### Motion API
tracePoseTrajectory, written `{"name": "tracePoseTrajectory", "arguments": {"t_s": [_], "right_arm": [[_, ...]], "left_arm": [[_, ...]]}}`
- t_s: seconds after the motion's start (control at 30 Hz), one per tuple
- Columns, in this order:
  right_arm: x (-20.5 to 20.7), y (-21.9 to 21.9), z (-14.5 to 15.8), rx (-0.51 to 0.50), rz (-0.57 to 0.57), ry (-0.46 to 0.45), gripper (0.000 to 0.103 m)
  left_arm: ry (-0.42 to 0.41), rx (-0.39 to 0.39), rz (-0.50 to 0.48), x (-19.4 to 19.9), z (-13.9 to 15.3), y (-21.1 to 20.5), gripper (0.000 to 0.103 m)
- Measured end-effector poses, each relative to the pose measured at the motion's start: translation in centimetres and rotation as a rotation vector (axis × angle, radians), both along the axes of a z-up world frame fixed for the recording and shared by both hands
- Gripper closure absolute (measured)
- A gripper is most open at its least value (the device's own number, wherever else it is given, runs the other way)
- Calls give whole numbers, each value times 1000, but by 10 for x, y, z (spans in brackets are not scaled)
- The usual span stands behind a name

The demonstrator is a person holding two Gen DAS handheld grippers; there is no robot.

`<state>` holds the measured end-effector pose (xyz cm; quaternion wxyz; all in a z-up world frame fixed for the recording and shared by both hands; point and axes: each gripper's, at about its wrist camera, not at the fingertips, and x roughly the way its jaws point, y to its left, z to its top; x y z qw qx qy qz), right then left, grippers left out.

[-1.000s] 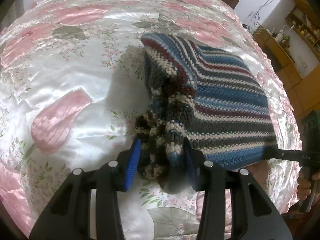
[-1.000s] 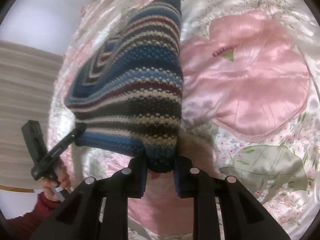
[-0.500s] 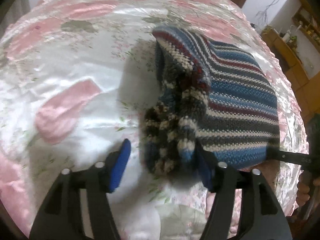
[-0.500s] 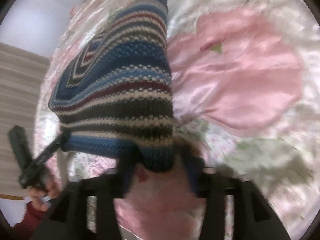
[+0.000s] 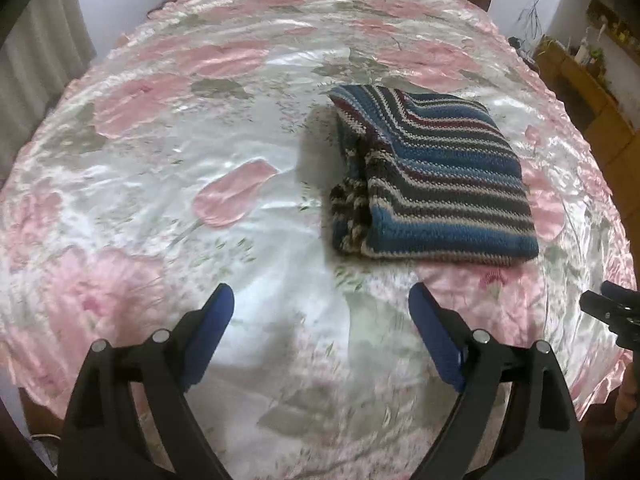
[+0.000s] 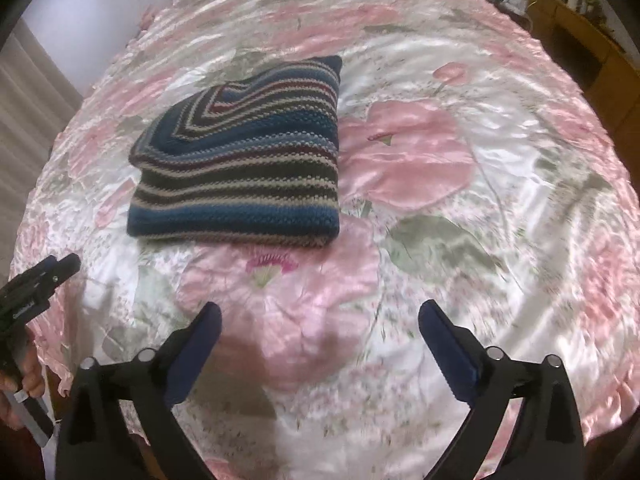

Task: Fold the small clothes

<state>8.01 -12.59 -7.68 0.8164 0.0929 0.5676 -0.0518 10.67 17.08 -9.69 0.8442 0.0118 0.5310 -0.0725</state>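
Apparently the folding is finished, or very nearly: one striped knit garment (image 5: 436,184) lies on the floral satin bedspread (image 5: 200,128) as a compact, roughly square stack of layers, with its bunched edges showing on the side toward the left gripper (image 5: 322,308). That gripper hangs near the garment with jaws spread wide and nothing in them; the right gripper (image 6: 320,326) is likewise released and empty, clear of the knit. Only this single garment is visible, so no further piece appears to await folding. Two grippers, one garment, one bed.
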Motion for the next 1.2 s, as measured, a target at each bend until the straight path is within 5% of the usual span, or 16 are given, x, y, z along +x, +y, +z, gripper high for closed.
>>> {"name": "tracePoseTrajectory", "arguments": {"t_s": [0.57,1.2], "right_arm": [[-67,36,56,-46,-6,-67,4],[-95,59,86,-63,-2,-117,4]], "left_arm": [[-49,13,19,-72,54,5,13],[-161,34,8,-118,101,5,12]]}}
